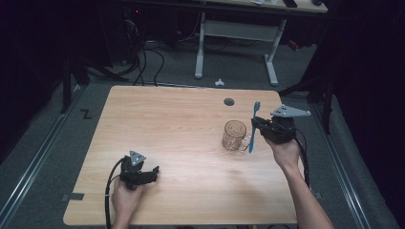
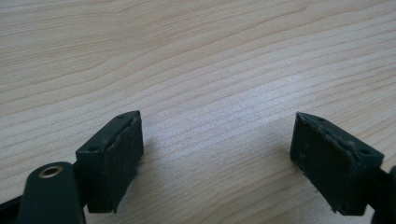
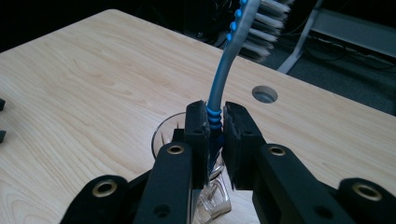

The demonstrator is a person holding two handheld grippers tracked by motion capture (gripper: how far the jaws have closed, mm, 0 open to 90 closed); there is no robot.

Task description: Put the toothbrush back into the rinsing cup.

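1. A light wooden table [image 1: 181,143] is seen from above, with a round hole [image 1: 229,101] set near its far edge; the same hole [image 3: 265,94] is seen past the right gripper's jaws in the right gripper view.
2. A white-legged desk frame [image 1: 236,43] is placed on the grey floor beyond the table, with dark cables [image 1: 143,62] lying to its left.
3. The left gripper [image 1: 154,173] is held low over the near left part of the table, well apart from the other things. Its jaws are spread wide, and bare wood grain is seen between its pads [image 2: 122,161] in the left gripper view.
4. The right gripper [image 1: 255,125] is held at the right side of the table, just beside the mug. Its jaws are pressed together on the toothbrush, as is shown up close in the right gripper view [image 3: 215,140].
5. A clear glass mug [image 1: 234,135] is stood upright on the table right of centre, its handle turned toward the right gripper. Its rim [image 3: 164,133] is seen just behind and below the closed jaws.
6. A blue toothbrush [image 1: 253,126] is pinched by the handle and held nearly upright beside the mug, bristle head uppermost. In the right gripper view the toothbrush [image 3: 222,79] rises from the pads, its white bristles at the top edge.
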